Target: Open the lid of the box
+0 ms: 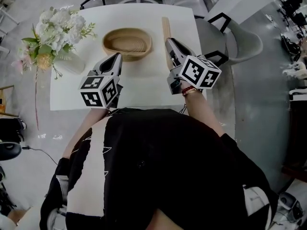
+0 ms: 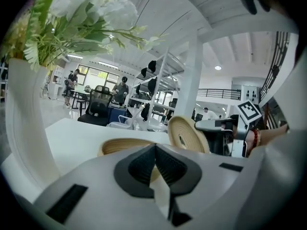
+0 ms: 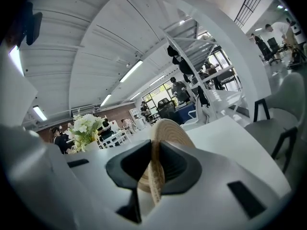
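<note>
Right gripper view showed the right gripper [image 3: 153, 153] with its jaws clamped on the woven lid [image 3: 169, 131], which stood on edge between them, its coiled disc rising above the jaw tips. Left gripper view showed the left gripper [image 2: 155, 150] with its jaws brought together and nothing between them, pointed toward the box [image 2: 120, 145] just beyond. From the head view the lid appeared as a thin upright strip off to the right of the oval woven box and apart from it. Whether its lower edge rested on the white surface [image 1: 144, 87] could not be told. The box sat open near the middle of the surface, its ribbed inside bare to the camera. The left gripper hovered at the box's near-left side, and contact with the rim could not be made out. A vase [image 1: 72, 63] of pale flowers [image 1: 57, 25] stood at the surface's left edge, well clear of the work. On this showing the main step was done: the lid was off and the box open. What seemed left was only to lay the lid down, probably on the bare surface beside the box, and release it. A thin disc gripped at its edge could tip or roll once freed.
</note>
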A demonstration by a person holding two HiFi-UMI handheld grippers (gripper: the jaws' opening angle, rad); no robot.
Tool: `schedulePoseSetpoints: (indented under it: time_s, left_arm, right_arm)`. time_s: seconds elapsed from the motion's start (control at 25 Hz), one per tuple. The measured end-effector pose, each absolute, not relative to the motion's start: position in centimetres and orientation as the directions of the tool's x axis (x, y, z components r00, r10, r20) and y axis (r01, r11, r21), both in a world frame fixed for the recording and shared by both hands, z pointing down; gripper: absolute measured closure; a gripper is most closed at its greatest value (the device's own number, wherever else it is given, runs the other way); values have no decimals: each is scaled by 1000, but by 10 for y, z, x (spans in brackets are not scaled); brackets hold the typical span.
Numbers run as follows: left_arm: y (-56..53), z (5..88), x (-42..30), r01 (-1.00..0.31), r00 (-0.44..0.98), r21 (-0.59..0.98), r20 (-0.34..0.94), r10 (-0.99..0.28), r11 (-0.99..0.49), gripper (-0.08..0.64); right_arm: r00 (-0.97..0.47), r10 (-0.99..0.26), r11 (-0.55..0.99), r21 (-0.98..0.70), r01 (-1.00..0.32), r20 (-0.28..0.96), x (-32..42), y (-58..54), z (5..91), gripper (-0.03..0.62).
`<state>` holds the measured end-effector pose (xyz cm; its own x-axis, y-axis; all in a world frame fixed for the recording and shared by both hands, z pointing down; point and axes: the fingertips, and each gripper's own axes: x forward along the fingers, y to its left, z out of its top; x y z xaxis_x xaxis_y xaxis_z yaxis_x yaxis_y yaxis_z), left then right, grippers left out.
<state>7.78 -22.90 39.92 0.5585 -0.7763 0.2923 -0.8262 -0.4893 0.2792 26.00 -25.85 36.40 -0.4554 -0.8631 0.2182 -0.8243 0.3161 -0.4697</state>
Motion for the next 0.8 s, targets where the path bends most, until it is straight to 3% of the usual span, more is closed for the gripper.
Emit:
schedulePoseSetpoints:
  time_s: [0.8]
  left_arm:
    - [-237, 377, 98, -859, 500, 259, 238, -833, -441, 551]
  right_arm:
    - [-527, -818, 388, -456, -801, 230, 263, -256, 373, 526]
